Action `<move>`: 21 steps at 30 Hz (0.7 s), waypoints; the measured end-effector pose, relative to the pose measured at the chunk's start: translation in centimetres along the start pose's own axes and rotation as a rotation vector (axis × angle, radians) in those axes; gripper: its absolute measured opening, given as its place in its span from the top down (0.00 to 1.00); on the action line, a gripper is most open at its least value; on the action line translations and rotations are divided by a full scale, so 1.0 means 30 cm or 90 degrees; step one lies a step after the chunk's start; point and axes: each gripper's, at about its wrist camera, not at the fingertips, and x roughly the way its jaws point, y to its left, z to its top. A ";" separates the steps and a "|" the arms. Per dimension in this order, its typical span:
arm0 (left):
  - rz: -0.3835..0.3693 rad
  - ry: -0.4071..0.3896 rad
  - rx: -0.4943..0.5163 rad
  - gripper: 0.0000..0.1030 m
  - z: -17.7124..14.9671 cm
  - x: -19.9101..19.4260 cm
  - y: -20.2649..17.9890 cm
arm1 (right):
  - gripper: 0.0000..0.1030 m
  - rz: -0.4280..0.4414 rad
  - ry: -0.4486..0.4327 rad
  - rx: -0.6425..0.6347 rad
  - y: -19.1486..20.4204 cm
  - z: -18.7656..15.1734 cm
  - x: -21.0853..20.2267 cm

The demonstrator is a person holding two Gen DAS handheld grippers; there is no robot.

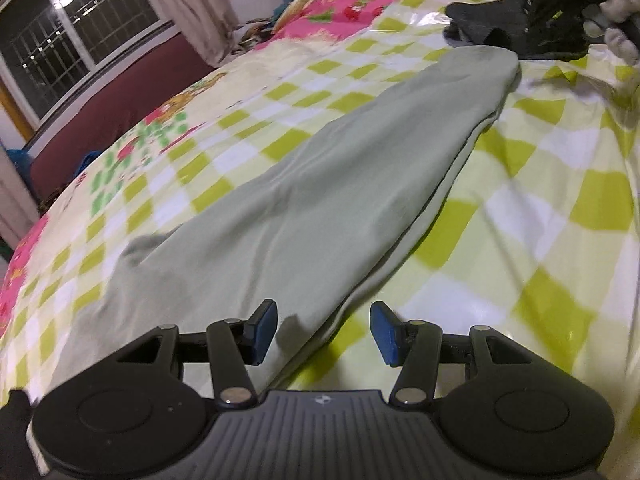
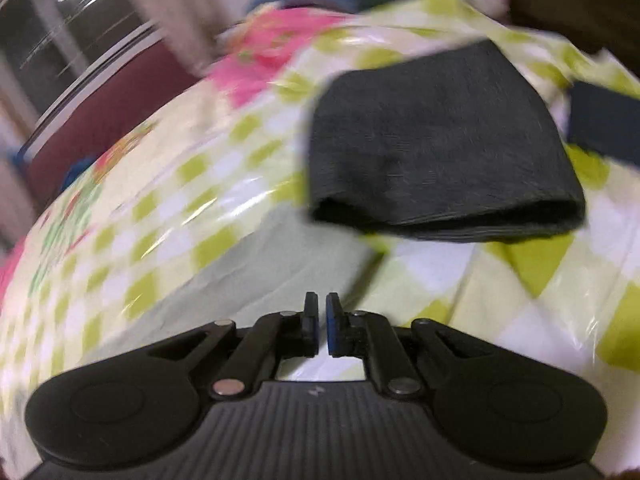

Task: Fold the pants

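- Pale green pants (image 1: 320, 184) lie folded lengthwise on a bed w/ a checked yellow-green cover (image 1: 560, 184).
- Left hand-held gripper (image 1: 324, 330): jaws spread, hovering over the pants' near edge, gripping nothing.
- Right hand-held gripper (image 2: 321, 324): jaws pressed together, nothing between them.
- Folded dark garment (image 2: 436, 144) lies just beyond the pants.

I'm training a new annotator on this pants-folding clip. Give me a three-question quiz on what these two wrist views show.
1. True or false: the left gripper is clamped on the pale green pants.
2. What lies beyond the pants' far end? A) folded dark garment B) pillow C) book
3. Fill in: the right gripper is ____.

Key: 1. False, it is open with nothing pinched. 2. A, the folded dark garment on the checkered bedsheet. 3. Shut, holding nothing.
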 end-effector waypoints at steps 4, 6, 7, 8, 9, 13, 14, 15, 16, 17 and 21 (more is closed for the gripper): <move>0.022 -0.006 -0.032 0.36 -0.029 -0.015 0.067 | 0.81 0.153 0.083 -0.168 0.315 -0.097 0.057; 0.033 -0.015 -0.058 0.36 -0.035 -0.006 0.100 | 0.79 0.213 0.128 -0.210 0.464 -0.154 0.129; 0.033 -0.014 -0.068 0.36 -0.041 0.000 0.115 | 0.79 0.226 0.150 -0.222 0.526 -0.180 0.162; 0.023 -0.002 -0.074 0.35 -0.052 0.008 0.128 | 0.79 0.244 0.178 -0.232 0.581 -0.210 0.200; 0.003 0.026 -0.079 0.32 -0.066 0.023 0.143 | 0.79 0.252 0.205 -0.235 0.611 -0.245 0.225; -0.011 0.060 -0.095 0.31 -0.144 0.002 0.177 | 0.79 0.223 0.298 -0.276 0.635 -0.353 0.273; -0.007 0.055 -0.091 0.31 -0.157 -0.020 0.181 | 0.79 0.218 0.294 -0.280 0.628 -0.352 0.247; -0.003 0.049 -0.090 0.31 -0.165 -0.037 0.186 | 0.79 0.216 0.292 -0.268 0.617 -0.340 0.227; 0.001 0.040 -0.092 0.31 -0.170 -0.051 0.194 | 0.76 0.221 0.284 -0.261 0.610 -0.326 0.208; 0.005 0.027 -0.099 0.31 -0.167 -0.064 0.204 | 0.76 0.223 0.269 -0.263 0.619 -0.309 0.197; 0.043 -0.021 -0.147 0.30 -0.141 -0.075 0.270 | 0.76 0.252 0.238 -0.257 0.715 -0.252 0.208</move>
